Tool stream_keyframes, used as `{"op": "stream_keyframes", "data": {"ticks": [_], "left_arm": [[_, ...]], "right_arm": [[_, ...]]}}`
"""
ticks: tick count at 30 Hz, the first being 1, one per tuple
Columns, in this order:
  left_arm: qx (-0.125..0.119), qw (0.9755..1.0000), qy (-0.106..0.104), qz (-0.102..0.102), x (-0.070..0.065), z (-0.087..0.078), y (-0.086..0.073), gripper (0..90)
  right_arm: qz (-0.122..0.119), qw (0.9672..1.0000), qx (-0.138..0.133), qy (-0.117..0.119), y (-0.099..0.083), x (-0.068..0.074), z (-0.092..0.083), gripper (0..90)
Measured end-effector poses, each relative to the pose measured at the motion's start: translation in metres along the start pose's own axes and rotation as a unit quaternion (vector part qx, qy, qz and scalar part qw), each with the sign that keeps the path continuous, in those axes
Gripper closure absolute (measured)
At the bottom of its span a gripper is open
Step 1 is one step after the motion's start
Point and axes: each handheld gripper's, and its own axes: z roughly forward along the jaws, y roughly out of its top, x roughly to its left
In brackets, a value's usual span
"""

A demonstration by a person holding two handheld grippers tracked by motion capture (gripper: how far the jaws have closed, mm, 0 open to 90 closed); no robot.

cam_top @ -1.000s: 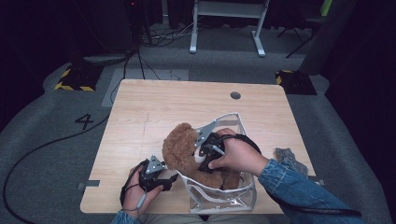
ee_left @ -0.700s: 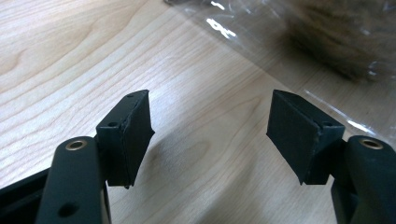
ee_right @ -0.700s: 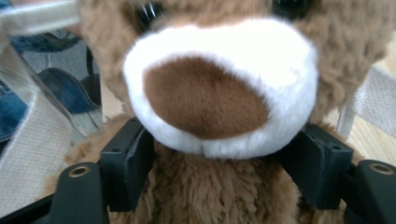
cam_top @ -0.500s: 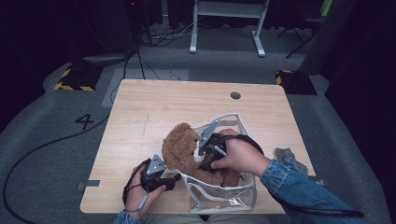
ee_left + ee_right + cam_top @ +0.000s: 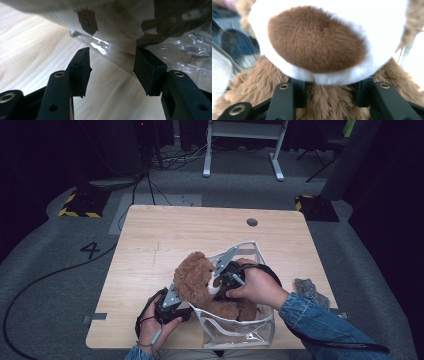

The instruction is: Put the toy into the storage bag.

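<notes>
Right gripper (image 5: 218,284) on the brown plush teddy bear (image 5: 194,281), come at from the right. Jaws at a middle width, just been closing, with thick fur between them and the pads sunk into it under a white-rimmed brown patch: a hold on the toy.

Bear lying half inside the clear plastic bag with white trim (image 5: 250,336), near the near edge of the pale wooden table (image 5: 165,235). Head and upper body out through the bag's mouth toward the far left, lower body down in the bag at the near right. Long axis therefore from far left to near right, and the right gripper across its middle.

Left gripper (image 5: 174,294) just beside the bear's near-left side, at the bag's edge. Jaws partly open, also just been closing, but nothing clamped; only the shiny plastic edge and the toy's underside just beyond the tips.

Right hand clearly the nearer one to the bear, so probably the one to push or pull along that axis, with the left to steady the bag. Small grey cloth (image 5: 306,287) at the right, apart from all this.
</notes>
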Motion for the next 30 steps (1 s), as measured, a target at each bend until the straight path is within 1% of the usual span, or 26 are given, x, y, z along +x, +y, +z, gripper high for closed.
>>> {"op": "stream_keyframes", "data": {"ticks": [2, 3, 4, 6, 7, 8, 9, 10, 12, 13, 14, 16, 18, 21, 22, 24, 26, 27, 28, 29, 30], "left_arm": [[-0.006, 1.0, 0.005, 0.005, -0.001, -0.002, 0.002, 47.9], [-0.005, 0.9999, 0.008, 0.005, -0.001, -0.002, 0.002, 47.9], [-0.007, 0.9999, 0.007, 0.002, -0.001, -0.002, 0.001, 47.8], [0.002, 1.0, 0.0, -0.001, 0.005, -0.002, -0.003, 45.7], [0.016, 0.9997, -0.001, 0.019, 0.01, -0.004, -0.004, 41.3], [0.008, 0.9999, -0.007, -0.001, 0.01, -0.003, -0.007, 38.6], [0.011, 0.9999, -0.008, -0.01, 0.011, -0.003, -0.009, 36.6], [0.012, 0.9998, -0.005, -0.015, 0.012, -0.003, -0.012, 36.3], [0.023, 0.9996, -0.003, -0.019, 0.015, -0.002, -0.016, 34.5], [0.025, 0.9994, -0.001, -0.023, 0.017, -0.002, -0.019, 34.1], [0.024, 0.9993, 0.0, -0.029, 0.017, -0.001, -0.02, 34.0], [0.029, 0.999, 0.002, -0.032, 0.019, -0.002, -0.022, 33.5], [0.029, 0.9989, 0.007, -0.037, 0.02, -0.003, -0.024, 33.3], [0.027, 0.9988, 0.009, -0.039, 0.021, -0.005, -0.025, 33.1], [0.029, 0.9987, 0.012, -0.04, 0.022, -0.006, -0.026, 33.1], [0.032, 0.9986, 0.016, -0.039, 0.023, -0.008, -0.027, 33.0], [0.031, 0.9985, 0.019, -0.04, 0.024, -0.009, -0.028, 32.7], [0.031, 0.9984, 0.024, -0.041, 0.025, -0.01, -0.028, 32.7], [0.031, 0.9983, 0.025, -0.041, 0.025, -0.01, -0.029, 32.6], [0.033, 0.9982, 0.029, -0.042, 0.026, -0.012, -0.03, 32.6], [0.031, 0.9982, 0.027, -0.043, 0.026, -0.012, -0.03, 32.5]], "right_arm": [[0.006, 0.9998, -0.015, 0.006, -0.001, -0.002, -0.005, 56.2], [0.013, 0.9995, -0.026, 0.007, -0.002, -0.002, -0.006, 56.1], [0.016, 0.9992, -0.036, 0.004, -0.004, -0.002, -0.005, 55.4], [0.026, 0.9992, -0.027, -0.01, -0.005, 0.0, -0.004, 51.0], [0.022, 0.9994, -0.024, -0.011, -0.004, 0.0, -0.003, 46.8], [0.034, 0.9993, -0.014, -0.007, -0.003, 0.002, -0.004, 45.9], [0.026, 0.9994, -0.018, -0.01, -0.002, 0.002, -0.005, 44.4], [0.019, 0.9995, -0.018, -0.018, -0.002, 0.002, -0.006, 42.4], [0.018, 0.9994, -0.024, -0.014, -0.002, 0.003, -0.009, 39.4], [0.02, 0.9995, -0.022, -0.013, -0.001, 0.003, -0.012, 38.9], [0.021, 0.9993, -0.03, -0.012, -0.001, 0.004, -0.014, 38.8], [0.017, 0.999, -0.041, -0.01, 0.0, 0.005, -0.019, 38.1], [0.016, 0.9983, -0.056, -0.004, 0.002, 0.006, -0.027, 37.5], [0.013, 0.9977, -0.066, -0.006, 0.002, 0.007, -0.036, 37.3], [0.014, 0.9972, -0.073, -0.006, 0.003, 0.007, -0.039, 37.3], [0.015, 0.9953, -0.095, -0.009, 0.002, 0.006, -0.045, 36.5], [0.026, 0.9904, -0.136, -0.01, 0.002, 0.005, -0.053, 37.6], [0.026, 0.9895, -0.142, -0.012, 0.003, 0.005, -0.057, 38.2], [0.032, 0.9872, -0.155, -0.017, 0.005, 0.006, -0.061, 37.5], [0.03, 0.9849, -0.169, -0.02, 0.006, 0.005, -0.066, 37.6], [0.034, 0.9826, -0.181, -0.022, 0.007, 0.005, -0.07, 37.6]]}}
